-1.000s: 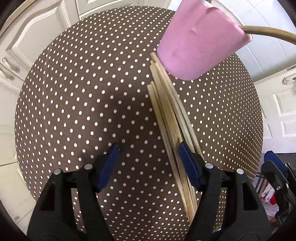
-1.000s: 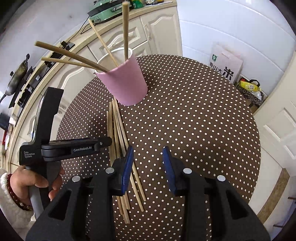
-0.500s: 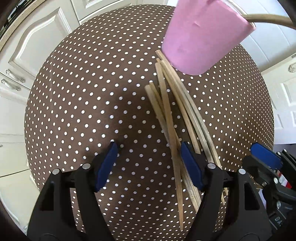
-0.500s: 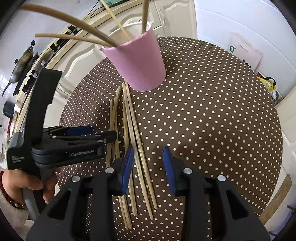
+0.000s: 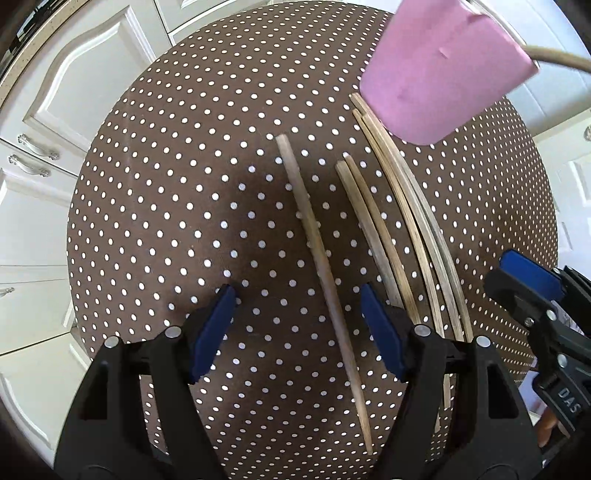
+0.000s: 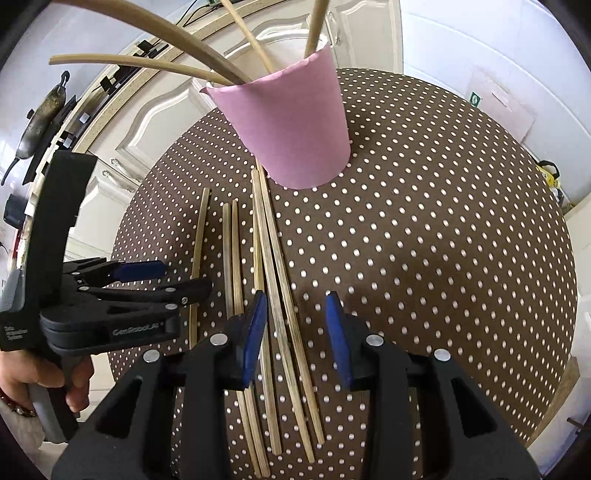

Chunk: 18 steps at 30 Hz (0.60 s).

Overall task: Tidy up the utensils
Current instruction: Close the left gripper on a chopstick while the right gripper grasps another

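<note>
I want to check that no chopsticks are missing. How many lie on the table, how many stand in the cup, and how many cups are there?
Cup: 1
Chopsticks on the table: 6
Chopsticks in the cup: 4
Total: 11

A round table under a brown cloth with white dots (image 6: 424,221) fills the middle. White panelled cabinet doors (image 5: 85,85) with metal handles (image 5: 35,147) stand at nine to eleven o'clock. A dark pan (image 6: 40,118) hangs at ten o'clock, a white bag (image 6: 498,107) at two
</note>
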### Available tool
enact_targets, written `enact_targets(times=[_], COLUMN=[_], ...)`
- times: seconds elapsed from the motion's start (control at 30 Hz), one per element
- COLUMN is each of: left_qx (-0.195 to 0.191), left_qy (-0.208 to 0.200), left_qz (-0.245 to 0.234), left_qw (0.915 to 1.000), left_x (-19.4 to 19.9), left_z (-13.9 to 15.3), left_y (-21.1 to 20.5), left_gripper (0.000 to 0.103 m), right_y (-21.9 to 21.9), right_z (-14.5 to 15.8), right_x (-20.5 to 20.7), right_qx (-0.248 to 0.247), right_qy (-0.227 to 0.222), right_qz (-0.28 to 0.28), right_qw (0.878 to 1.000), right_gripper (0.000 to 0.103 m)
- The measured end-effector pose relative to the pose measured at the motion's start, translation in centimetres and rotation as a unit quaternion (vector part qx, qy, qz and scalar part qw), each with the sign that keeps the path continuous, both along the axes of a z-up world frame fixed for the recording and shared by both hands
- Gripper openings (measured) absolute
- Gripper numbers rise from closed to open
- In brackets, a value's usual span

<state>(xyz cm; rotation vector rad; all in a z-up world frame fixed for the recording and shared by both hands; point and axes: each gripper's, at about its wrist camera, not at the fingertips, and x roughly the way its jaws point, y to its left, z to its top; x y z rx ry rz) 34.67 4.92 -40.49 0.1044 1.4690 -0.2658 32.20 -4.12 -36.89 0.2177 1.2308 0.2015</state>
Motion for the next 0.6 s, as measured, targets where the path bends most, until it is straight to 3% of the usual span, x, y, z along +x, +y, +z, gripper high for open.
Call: enact_targets(times=[0.2,0.4,0.6], left_qx=[-0.002,0.009,0.019], left_qy=[0.006,-0.004,-0.022], left_qz=[0.005,0.000,0.011], left_qw=[1.0000,0.9999,0.9995], left_x=[4.0,6.4,6.9], left_z=[0.7,0.8,1.1], left_y=[2.1,1.4,1.4], left_gripper=[0.071,0.069,0.048], right_y=[1.2,1.9,2.4], right_z=[-0.6,-2.0,-2.8], right_x=[2.0,3.8,5.5], right_qx=[-0.028,-0.043,-0.044], right_qy=[-0.005,0.007,0.015], right_qz=[0.036,0.060,0.074], right_qw=[0.999,0.997,0.996], right_gripper=[0.031,0.023,0.022])
